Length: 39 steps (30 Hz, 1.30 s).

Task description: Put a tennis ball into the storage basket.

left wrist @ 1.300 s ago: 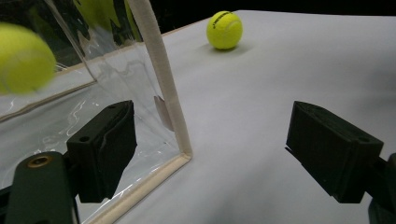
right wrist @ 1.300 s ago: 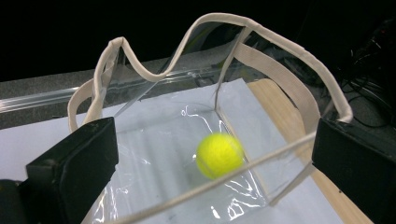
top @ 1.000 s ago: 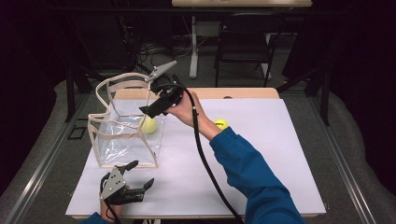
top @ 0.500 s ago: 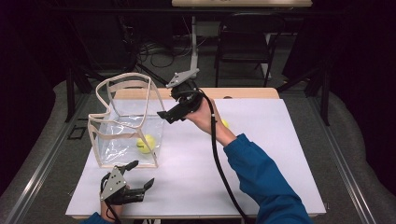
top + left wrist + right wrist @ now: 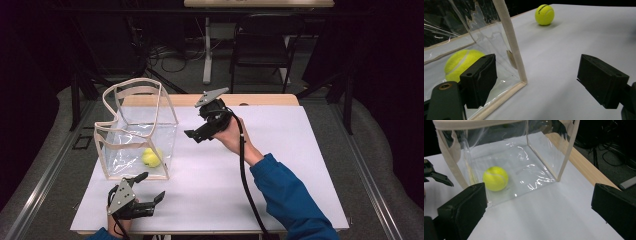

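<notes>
On the white counter [image 5: 280, 165] stands a clear plastic bag [image 5: 135, 131] with cream fabric trim, upright and open at the top, toward the left side. A yellow tennis ball [image 5: 151, 157] lies on the bag's floor, near its front right corner; in the right gripper view the same ball [image 5: 495, 178] rests on the transparent bottom panel, just inside the near wall. The right hand-held gripper [image 5: 192, 135] is held above the counter just to the right of the bag, apart from it, its jaws spread wide with nothing between them and pointing left toward the bag; its black cable trails back along the blue sleeve [image 5: 287, 197]. The left hand-held gripper [image 5: 150, 189] sits low at the near left edge of the counter, just in front of the bag's near right corner, jaws likewise wide apart and empty. In the left gripper view the bag's trimmed corner edge [image 5: 510, 37] rises between the two jaws, the ball in the bag shows through the plastic behind the left jaw, and a second tennis ball [image 5: 544, 14] lies out on the open counter farther off, well apart from the bag.
</notes>
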Motion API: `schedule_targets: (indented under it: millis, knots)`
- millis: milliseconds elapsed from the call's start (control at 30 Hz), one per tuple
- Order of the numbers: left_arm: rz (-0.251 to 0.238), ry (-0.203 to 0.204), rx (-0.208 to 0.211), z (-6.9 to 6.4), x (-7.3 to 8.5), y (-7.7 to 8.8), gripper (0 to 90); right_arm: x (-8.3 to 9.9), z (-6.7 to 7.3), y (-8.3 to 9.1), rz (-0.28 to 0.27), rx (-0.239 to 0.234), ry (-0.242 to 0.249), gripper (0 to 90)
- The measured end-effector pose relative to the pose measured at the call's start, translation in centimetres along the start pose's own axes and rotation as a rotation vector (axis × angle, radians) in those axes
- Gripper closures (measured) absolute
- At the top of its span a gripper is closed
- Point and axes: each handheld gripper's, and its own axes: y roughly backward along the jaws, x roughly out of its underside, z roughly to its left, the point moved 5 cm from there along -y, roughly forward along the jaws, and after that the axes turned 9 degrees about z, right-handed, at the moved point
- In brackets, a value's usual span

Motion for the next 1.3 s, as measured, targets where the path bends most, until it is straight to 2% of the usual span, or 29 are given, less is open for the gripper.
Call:
schedule_targets:
  millis: [467, 667, 867, 1133, 1300]
  knots:
    - [0.005, 0.003, -0.001, 0.0, 0.0, -0.1, 16.1, 3.7, -0.7, 0.6, 0.019, 0.010, -0.026, 0.0]
    - [0.007, 0.006, -0.001, -0.1, 0.1, -0.1, 16.1, 5.0, -0.6, 0.6, 0.031, 0.010, -0.021, 0.0]
    - [0.008, -0.003, 0.002, -0.1, 0.0, -0.1, 16.1, 6.8, -0.5, 0.5, 0.035, 0.002, -0.041, 0.0]
    - [0.007, -0.004, 0.001, -0.1, 0.0, -0.1, 16.1, 8.8, -0.5, 0.3, 0.054, 0.013, -0.049, 0.0]
    - [0.007, -0.004, 0.000, -0.1, 0.0, -0.1, 16.1, 10.4, -0.7, 0.4, 0.035, 0.001, -0.086, 0.0]
